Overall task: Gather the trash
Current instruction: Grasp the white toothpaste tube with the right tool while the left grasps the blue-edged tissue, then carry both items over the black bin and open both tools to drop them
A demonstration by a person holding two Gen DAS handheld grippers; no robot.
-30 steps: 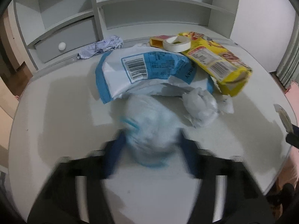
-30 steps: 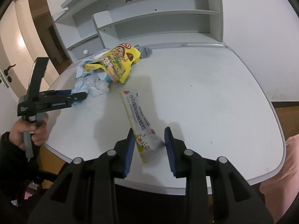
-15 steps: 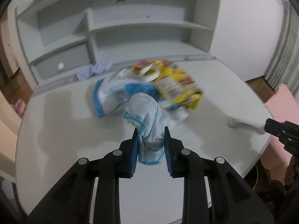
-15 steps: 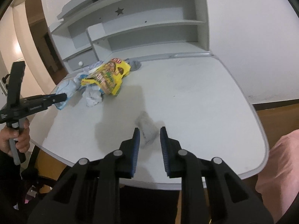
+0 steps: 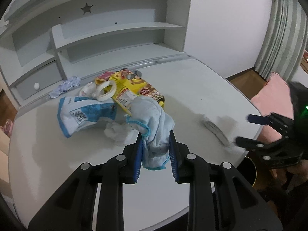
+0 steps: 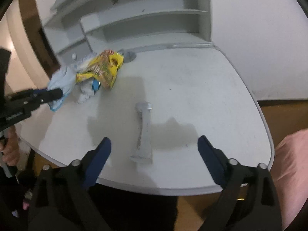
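Your left gripper (image 5: 155,152) is clamped on a pale blue cloth (image 5: 154,123), which bulges above the pads and hangs in a fold below them, over the white desk (image 5: 202,84). Your right gripper (image 6: 154,146) is opening, its blue pads spread wide on either side of a grey sachet (image 6: 143,134) that lies flat near the desk's front edge; neither pad touches it.

Behind the cloth the rest of the litter sits bunched near the desk's back left: a yellow snack bag (image 5: 134,92), a blue-and-white wrapper (image 5: 86,113) with its barcode up, a crumpled white tissue (image 5: 117,132) just beside the cloth, a tape roll (image 5: 106,90) resting on the bags, and a wad of bluish paper (image 5: 65,86) nearer the drawer (image 5: 36,82). A grey shelf unit (image 5: 119,32) with a star cut-out backs the desk. In the right view your left hand (image 6: 9,150) grips its handle off the desk's left edge. Between the sachet and the pile the desktop is bare
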